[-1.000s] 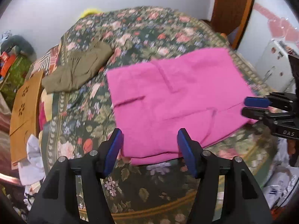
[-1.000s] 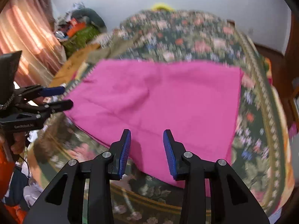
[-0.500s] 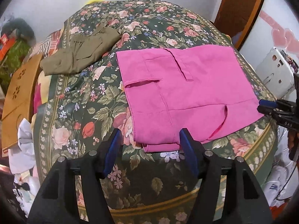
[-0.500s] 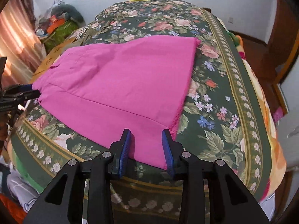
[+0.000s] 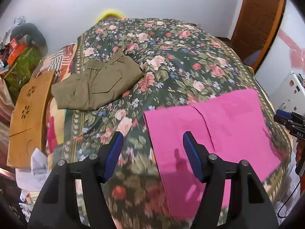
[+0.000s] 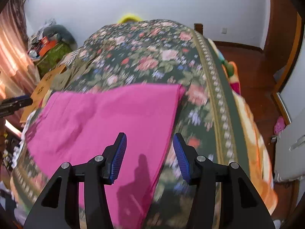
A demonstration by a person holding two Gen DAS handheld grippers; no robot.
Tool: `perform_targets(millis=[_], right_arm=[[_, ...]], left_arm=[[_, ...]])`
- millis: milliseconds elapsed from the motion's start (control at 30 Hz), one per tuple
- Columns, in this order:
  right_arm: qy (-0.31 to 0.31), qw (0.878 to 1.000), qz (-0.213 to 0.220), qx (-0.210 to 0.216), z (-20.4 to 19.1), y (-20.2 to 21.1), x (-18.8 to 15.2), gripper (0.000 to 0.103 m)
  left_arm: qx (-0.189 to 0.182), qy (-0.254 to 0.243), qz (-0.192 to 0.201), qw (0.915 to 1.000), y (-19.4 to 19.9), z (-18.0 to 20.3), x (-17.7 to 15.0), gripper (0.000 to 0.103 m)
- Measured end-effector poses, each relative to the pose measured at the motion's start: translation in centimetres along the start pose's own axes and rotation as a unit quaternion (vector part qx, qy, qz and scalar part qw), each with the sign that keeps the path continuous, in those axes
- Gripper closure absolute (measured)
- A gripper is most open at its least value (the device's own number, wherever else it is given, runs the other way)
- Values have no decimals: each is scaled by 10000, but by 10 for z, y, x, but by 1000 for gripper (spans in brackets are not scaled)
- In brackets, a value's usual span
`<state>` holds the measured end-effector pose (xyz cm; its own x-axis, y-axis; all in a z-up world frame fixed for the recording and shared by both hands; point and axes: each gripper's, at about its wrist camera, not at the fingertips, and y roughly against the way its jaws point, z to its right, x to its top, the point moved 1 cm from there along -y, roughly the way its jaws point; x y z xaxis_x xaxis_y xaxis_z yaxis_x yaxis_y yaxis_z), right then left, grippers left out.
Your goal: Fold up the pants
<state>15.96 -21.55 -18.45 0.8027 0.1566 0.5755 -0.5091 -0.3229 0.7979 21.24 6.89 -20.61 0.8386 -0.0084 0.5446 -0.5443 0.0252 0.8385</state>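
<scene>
The pink pants [image 5: 209, 129] lie flat, folded into a rectangle, on the floral bedspread [image 5: 171, 57]; they also show in the right wrist view [image 6: 106, 122]. My left gripper [image 5: 151, 150] is open and empty, above the pants' left edge. My right gripper [image 6: 149, 152] is open and empty, above the pants' right edge. The right gripper's tips show at the right edge of the left wrist view [image 5: 286, 118], and the left gripper's tips show at the left edge of the right wrist view [image 6: 17, 103].
Folded olive pants [image 5: 97, 84] lie on the bed at the far left. A wooden board [image 5: 28, 114] stands beside the bed on the left. Clutter [image 6: 49, 47] is piled by the wall. A white appliance [image 5: 291, 93] stands on the right.
Both grippers have opened wider and pulled up and apart, the left one toward the pants' left edge and the right one toward their right edge. The pants stay flat on the bed.
</scene>
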Motion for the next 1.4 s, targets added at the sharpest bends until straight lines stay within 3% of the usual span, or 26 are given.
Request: perform_targets(millis=[167, 333, 433, 467, 500, 567, 733, 833, 933, 1067, 1133, 1167, 1200, 1267, 1400], right_arm=[[-164, 9998, 46, -97, 21, -32, 30, 56], [-434, 9990, -67, 66, 39, -68, 49, 56], [-700, 9968, -134, 356, 48, -86, 54, 56], [-782, 9959, -150, 435, 50, -91, 55, 65], [-780, 9957, -155, 476, 50, -94, 55, 82], [-626, 9970, -173, 424, 45, -98, 54, 94], [89, 9999, 37, -120, 33, -100, 50, 99], [198, 9992, -72, -338, 36, -107, 51, 99], [507, 9969, -269, -538, 31, -108, 56, 99], [670, 9946, -262, -752, 25, -83, 67, 91], [682, 9946, -29, -783, 19, -62, 73, 74], [690, 9950, 81, -712, 14, -54, 74, 58], [701, 9955, 187, -613, 9, -47, 76, 50], [778, 9959, 337, -325, -8, -38, 80, 50], [909, 9956, 125, 175, -41, -54, 81, 50]], left_arm=[[-114, 134, -247, 9995, -36, -2, 14, 38], [-278, 141, -498, 9983, -65, 3, 17, 38], [-304, 29, -606, 9977, -77, 9, 14, 52], [-297, -10, -605, 9977, -79, 10, 13, 58], [-225, -79, -549, 9982, -79, 13, 12, 59], [-117, -175, -412, 9989, -77, 16, 9, 65], [358, -334, -230, 9985, -79, 20, 0, 68], [456, -213, -219, 9985, -79, 18, -3, 68], [840, -234, -256, 9959, -73, 11, -4, 69], [643, -97, -237, 9976, -55, -3, -3, 69], [503, -13, -99, 9987, -41, -6, 4, 68], [477, 4, -33, 9989, -36, -6, 7, 68], [415, 4, 40, 9991, -30, -4, 13, 68], [291, 13, 101, 9995, -26, 2, 21, 68], [-65, -23, 4, 10000, -33, 22, 34, 68]])
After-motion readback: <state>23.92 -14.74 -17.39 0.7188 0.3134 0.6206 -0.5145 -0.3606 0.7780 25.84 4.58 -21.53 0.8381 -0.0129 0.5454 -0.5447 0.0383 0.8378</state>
